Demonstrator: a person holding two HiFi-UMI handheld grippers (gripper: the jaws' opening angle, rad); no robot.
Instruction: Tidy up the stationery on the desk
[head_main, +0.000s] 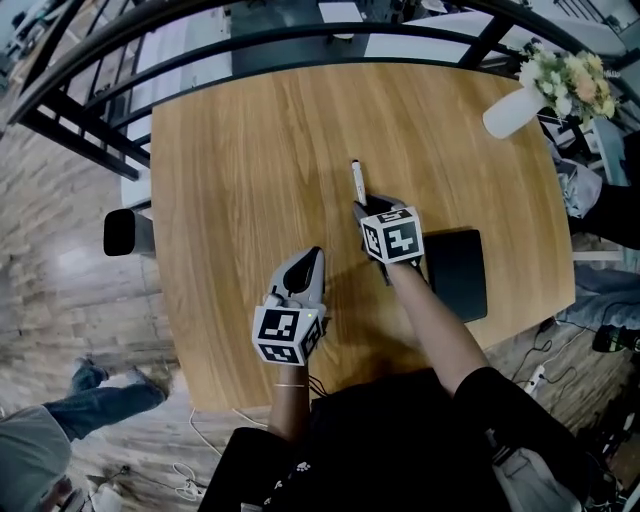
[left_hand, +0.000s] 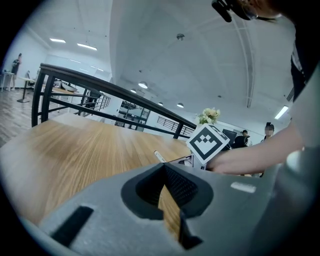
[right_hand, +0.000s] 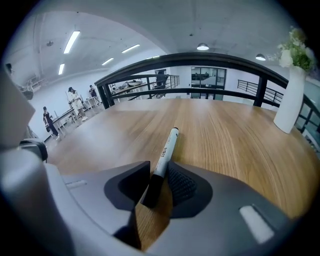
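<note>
Your right gripper (right_hand: 159, 176) is standing half open around the loose marker (right_hand: 165, 150) near the black case (head_main: 455, 272); your left gripper (left_hand: 164, 175) is sitting shut, empty. Tidying is seemingly just beginning.

A white marker (right_hand: 165, 152) with a black end lies flat on the wooden desk (head_main: 250, 150).

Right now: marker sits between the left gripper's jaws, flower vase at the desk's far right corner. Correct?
No. The marker lies between the right gripper's jaws, not the left gripper's, which are shut and empty; the right gripper view shows it. The flower vase is at the desk's far right corner.
</note>
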